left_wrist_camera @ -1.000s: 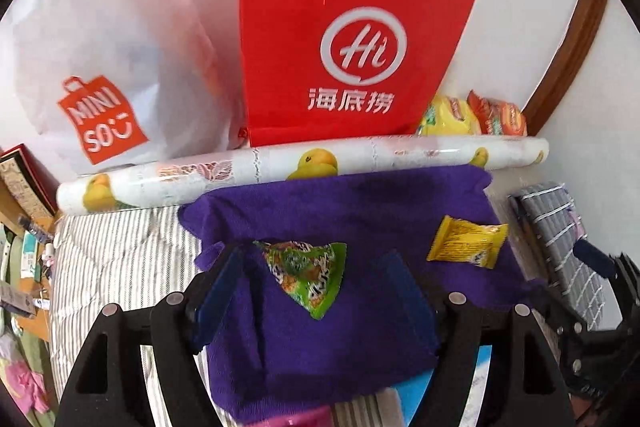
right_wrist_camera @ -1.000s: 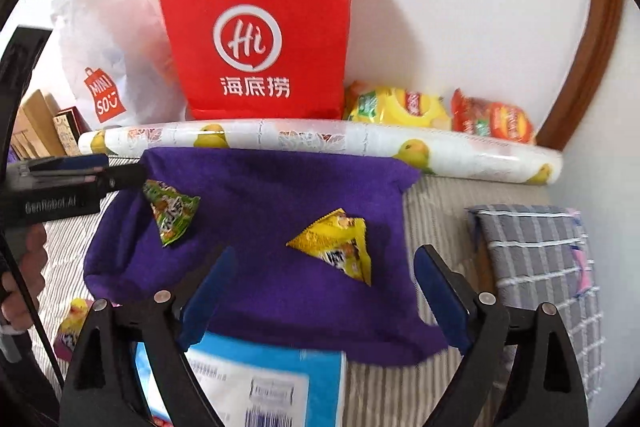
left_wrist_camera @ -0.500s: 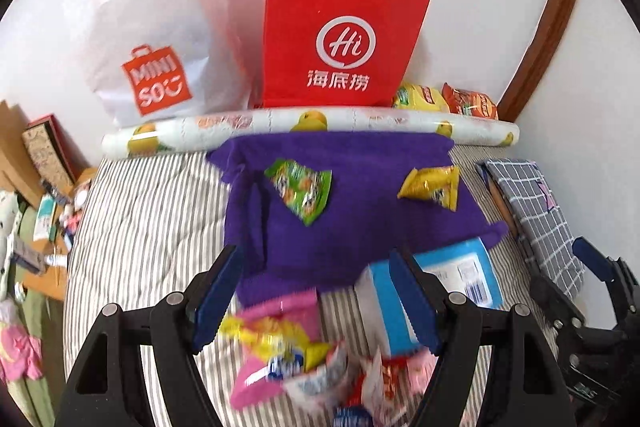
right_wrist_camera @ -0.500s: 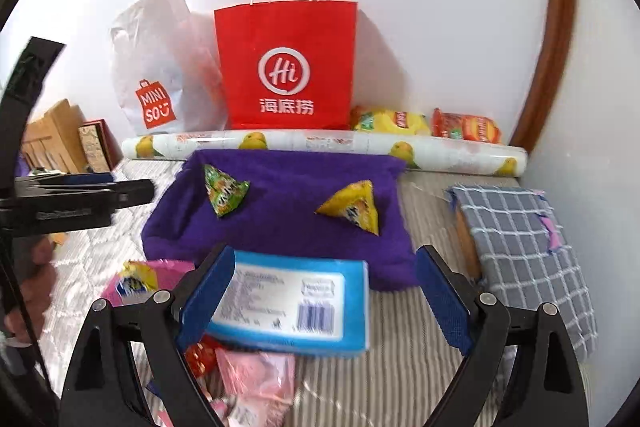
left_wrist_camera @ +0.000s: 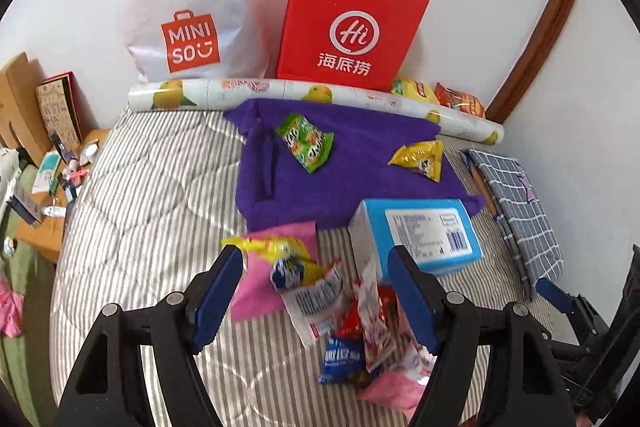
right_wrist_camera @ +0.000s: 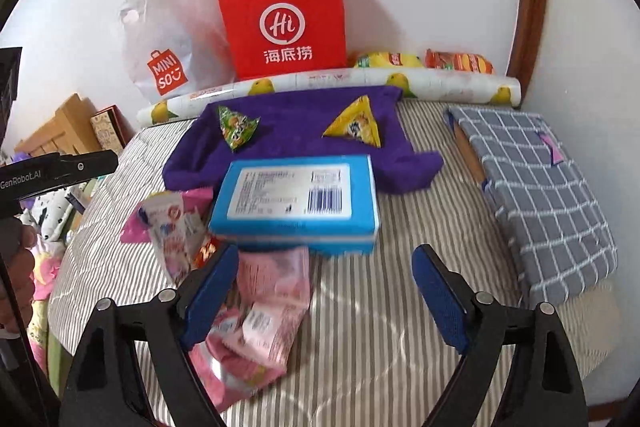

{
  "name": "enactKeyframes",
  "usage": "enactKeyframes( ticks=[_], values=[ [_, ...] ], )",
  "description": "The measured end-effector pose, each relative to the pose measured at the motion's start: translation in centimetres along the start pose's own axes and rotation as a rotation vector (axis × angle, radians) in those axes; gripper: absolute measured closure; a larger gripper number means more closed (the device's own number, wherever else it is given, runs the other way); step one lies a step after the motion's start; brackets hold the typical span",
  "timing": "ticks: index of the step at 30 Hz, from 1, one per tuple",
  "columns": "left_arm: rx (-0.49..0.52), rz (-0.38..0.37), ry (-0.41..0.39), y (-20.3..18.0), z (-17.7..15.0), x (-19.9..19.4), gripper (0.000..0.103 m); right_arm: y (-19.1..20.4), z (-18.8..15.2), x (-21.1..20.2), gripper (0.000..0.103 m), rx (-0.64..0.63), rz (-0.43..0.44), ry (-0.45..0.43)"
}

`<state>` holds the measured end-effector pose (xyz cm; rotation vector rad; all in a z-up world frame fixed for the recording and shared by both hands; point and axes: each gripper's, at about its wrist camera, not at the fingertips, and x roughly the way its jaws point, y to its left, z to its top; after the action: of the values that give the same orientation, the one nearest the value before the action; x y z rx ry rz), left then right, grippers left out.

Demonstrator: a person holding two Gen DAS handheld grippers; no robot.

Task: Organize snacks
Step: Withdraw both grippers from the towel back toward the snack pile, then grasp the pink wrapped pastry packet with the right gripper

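Both grippers hang empty over the striped bed, the left gripper [left_wrist_camera: 316, 291] parted above the loose snack heap [left_wrist_camera: 340, 311], the right gripper [right_wrist_camera: 326, 291] narrowing on nothing beside the blue box [right_wrist_camera: 296, 203]; overlapping slippery packets could come up two together, or slide away.

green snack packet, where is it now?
In both wrist views the green snack packet lies on the purple towel, on its left part, left of the yellow packet and beyond the blue box.
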<state>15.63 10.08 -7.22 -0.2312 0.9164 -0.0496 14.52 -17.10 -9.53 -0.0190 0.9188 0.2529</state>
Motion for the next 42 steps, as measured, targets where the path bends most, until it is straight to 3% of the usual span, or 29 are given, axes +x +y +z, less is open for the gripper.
enactKeyframes(
  ticks=[2,6,12,16,25,33,35,37,42],
  values=[
    [-0.013,0.007,0.018,0.3,-0.8,0.2,0.03,0.1,-0.8,-0.1,0.018,-0.003,0.013,-0.001],
    [-0.02,0.037,0.006,1.0,-2.3,0.2,0.03,0.3,-2.2,1.0,0.036,0.013,0.019,0.037],
    [-0.029,0.065,0.028,2.3,-3.8,1.0,0.029,1.0,-4.1,3.0,0.039,0.006,0.059,0.102],
    [-0.047,0.078,0.03,3.2,-4.5,1.1,0.029,1.4,-4.8,4.4,0.05,0.005,0.077,0.153],
    [-0.078,0.068,0.036,4.6,-5.0,1.1,0.029,1.8,-5.1,6.8,0.052,0.072,0.154,0.231],
    [-0.1,0.06,0.052,5.6,-5.1,1.5,0.029,3.0,-5.1,8.6,0.053,0.061,0.16,0.302],
    [-0.092,0.066,0.053,5.6,-5.2,1.6,0.029,3.3,-5.1,8.8,0.056,0.043,0.147,0.292],
    [-0.089,0.073,0.054,5.6,-5.2,1.6,0.029,3.5,-5.1,8.8,0.068,0.031,0.157,0.287],
    [-0.081,0.076,0.06,5.5,-5.3,1.8,0.029,2.4,-5.1,7.6,0.073,-0.005,0.135,0.262]
  ],
)
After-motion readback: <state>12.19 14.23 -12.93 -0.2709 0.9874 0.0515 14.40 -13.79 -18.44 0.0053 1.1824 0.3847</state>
